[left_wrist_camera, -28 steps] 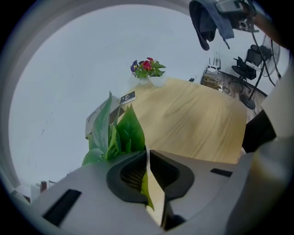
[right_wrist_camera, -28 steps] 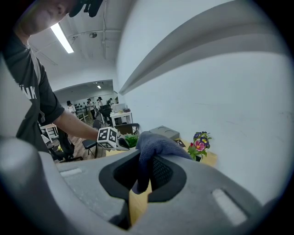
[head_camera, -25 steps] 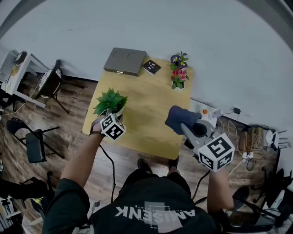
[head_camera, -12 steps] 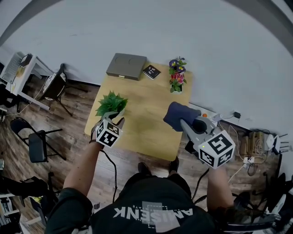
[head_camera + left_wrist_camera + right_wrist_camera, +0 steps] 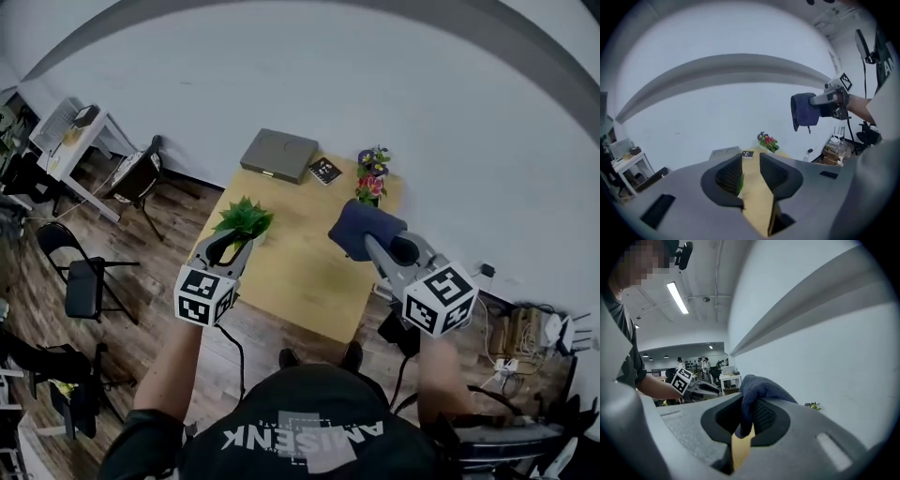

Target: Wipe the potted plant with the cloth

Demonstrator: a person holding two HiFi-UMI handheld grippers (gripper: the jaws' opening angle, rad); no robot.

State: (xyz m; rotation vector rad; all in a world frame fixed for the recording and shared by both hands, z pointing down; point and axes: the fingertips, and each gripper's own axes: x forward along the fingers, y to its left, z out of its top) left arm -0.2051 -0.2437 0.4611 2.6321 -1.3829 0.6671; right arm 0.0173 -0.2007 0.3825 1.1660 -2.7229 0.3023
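The right gripper (image 5: pixel 749 411) has its jaws closed on a fold of the dark blue cloth (image 5: pixel 361 230), the rest bunched over its tips; it is carried high above the right side of the wooden table (image 5: pixel 300 258), presumably so the loose cloth can come down onto the leaves from above; the left gripper (image 5: pixel 751 160) has just been opening its jaws and they now stand wide with nothing between them, only a sliver of green showing past one pad; it hangs off the table's near-left side, just short of the potted plant (image 5: pixel 246 217), and I'd guess it is there to steady the pot once wiping starts; the plant stands upright close to the table's left edge, so a push from the right could send it over that side; wiping looks not yet begun; the middle of the table is bare and gives the cloth a free run across; the flower vase (image 5: pixel 372 178), a small black book (image 5: pixel 325 172) and a grey box (image 5: pixel 279 155) sit along the far edge by the wall, well apart from the plant.
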